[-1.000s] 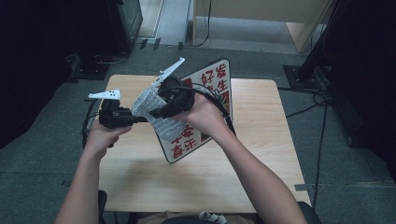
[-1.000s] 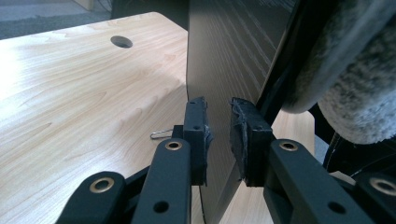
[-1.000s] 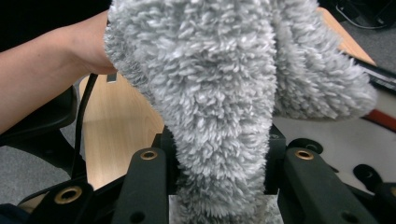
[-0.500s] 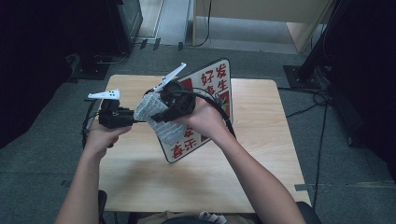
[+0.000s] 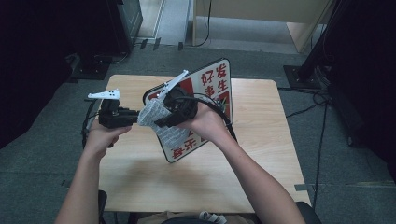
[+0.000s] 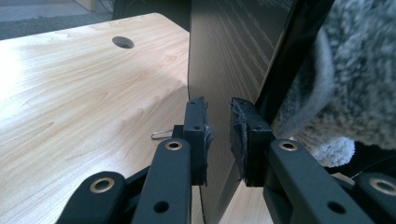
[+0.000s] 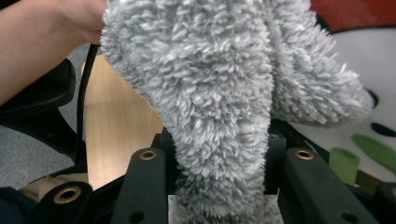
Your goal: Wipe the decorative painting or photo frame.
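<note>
A flat printed board with a black rim, white face and red characters stands tilted on edge over the middle of the light wooden surface, its lower corner down near the surface and its top corner leaning away from the person. The left claw comes in from the left at the board's left edge; in the left gripper view its two padded jaws are pinched on the thin edge of the board, one pad on each side, with the wood-grain back of the board rising straight above them. The right claw is held in front of the board's face and is clamped on a fluffy grey cloth; in the right gripper view the cloth bulges up from between the jaws and lies against the printed face of the board. The cloth sits just beside the left claw, at the board's left part. A small metal clip lies on the surface behind the left claw.
</note>
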